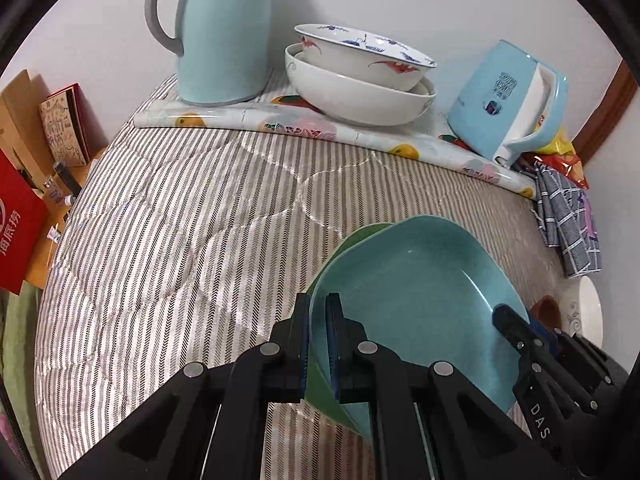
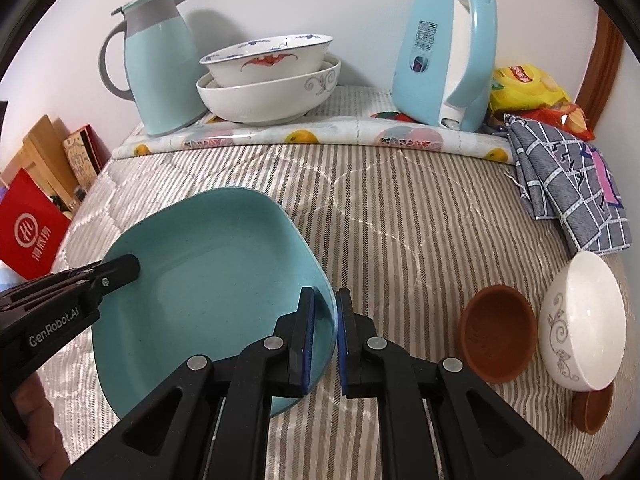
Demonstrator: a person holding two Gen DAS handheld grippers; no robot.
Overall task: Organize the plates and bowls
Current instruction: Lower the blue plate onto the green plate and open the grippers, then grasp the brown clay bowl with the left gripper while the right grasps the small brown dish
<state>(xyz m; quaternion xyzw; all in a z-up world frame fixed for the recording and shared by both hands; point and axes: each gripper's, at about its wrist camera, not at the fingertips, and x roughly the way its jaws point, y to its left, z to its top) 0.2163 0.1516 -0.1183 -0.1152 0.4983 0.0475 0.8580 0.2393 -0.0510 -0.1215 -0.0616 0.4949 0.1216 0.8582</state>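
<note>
Left tool nearly closed, pinching the left rims of the teal plate and the green plate under it; right tool is narrowly parted astride the teal plate's right rim, contact unclear. Plates sit tilted over the striped quilt. Brown bowl and white bowl lie right of the right tool.

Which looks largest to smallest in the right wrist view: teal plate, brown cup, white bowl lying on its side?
1. teal plate, clearly largest, though also nearest the camera.
2 and 3. white bowl and brown cup: the bowl looks slightly bigger, but too close to rank firmly.
</note>
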